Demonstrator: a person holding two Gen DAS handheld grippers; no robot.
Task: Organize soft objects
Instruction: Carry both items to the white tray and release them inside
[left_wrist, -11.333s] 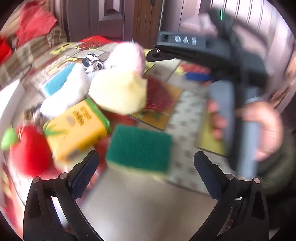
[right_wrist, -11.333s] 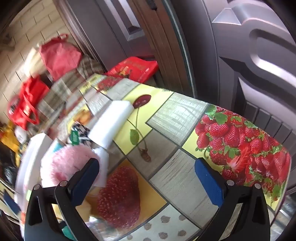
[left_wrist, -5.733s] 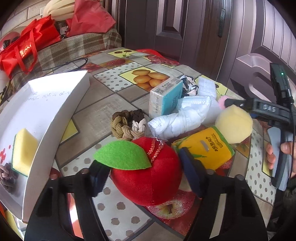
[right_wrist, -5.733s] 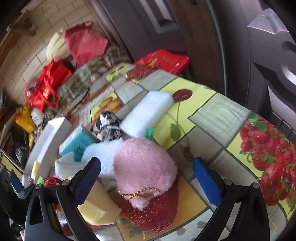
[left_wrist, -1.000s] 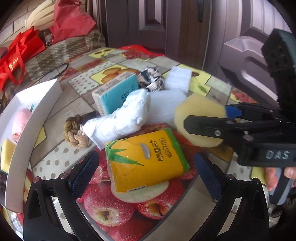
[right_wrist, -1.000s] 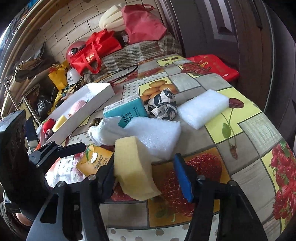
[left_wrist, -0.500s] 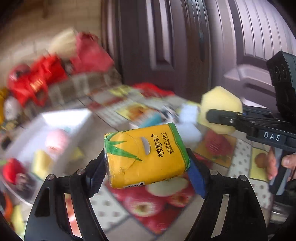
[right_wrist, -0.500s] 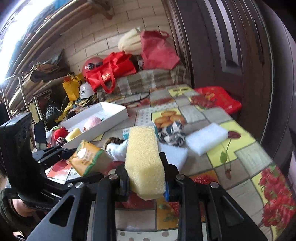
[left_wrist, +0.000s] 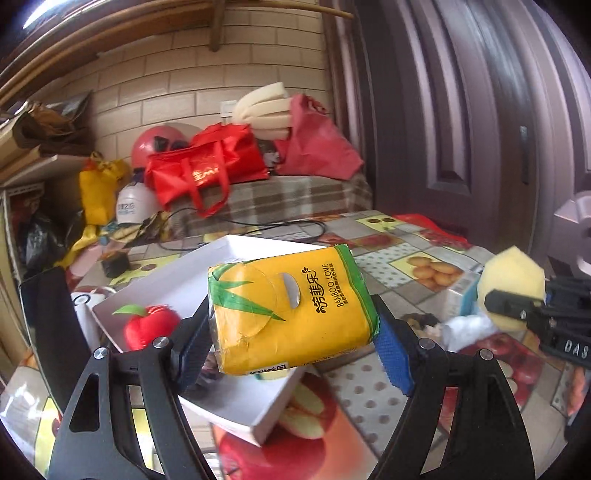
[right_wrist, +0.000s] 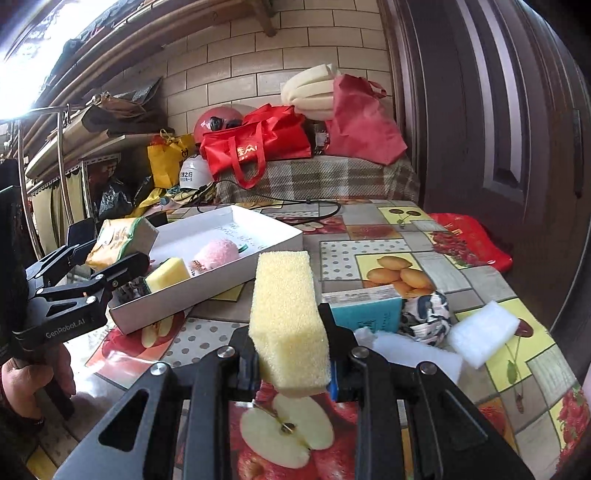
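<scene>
My left gripper (left_wrist: 291, 354) is clamped on the yellow tissue pack (left_wrist: 291, 310), its blue pads pressing the pack's two short ends, and I hold it in the air above the near end of the white box (left_wrist: 240, 410). My right gripper (right_wrist: 293, 363) has its jaws drawn narrow on the yellow sponge block (right_wrist: 288, 325), which stands upright between the pads and is squeezed at its lower part, lifted clear of the fruit-print tablecloth (right_wrist: 406, 236). Taking the white box as my landmark: inside it lie a red plush apple (left_wrist: 147, 326), a pink plush ball (right_wrist: 218, 254) and a smaller yellow sponge (right_wrist: 168, 273), the sponge near the box's front wall and the pink ball just behind it. From the right wrist view the left gripper with its pack sits at the box's left end, and a hand (right_wrist: 33, 380) grips its handle below. To the right of the box, on the cloth, rests a teal tissue pack (right_wrist: 365, 310), with a black-and-white patterned fabric ball (right_wrist: 424, 314) touching its right side, a white foam block (right_wrist: 484, 332) further right, and another white foam piece (right_wrist: 417, 354) in front of the teal pack. Beyond the box, red bags (right_wrist: 258, 147) and a red helmet (right_wrist: 214, 122) sit against the brick wall.
</scene>
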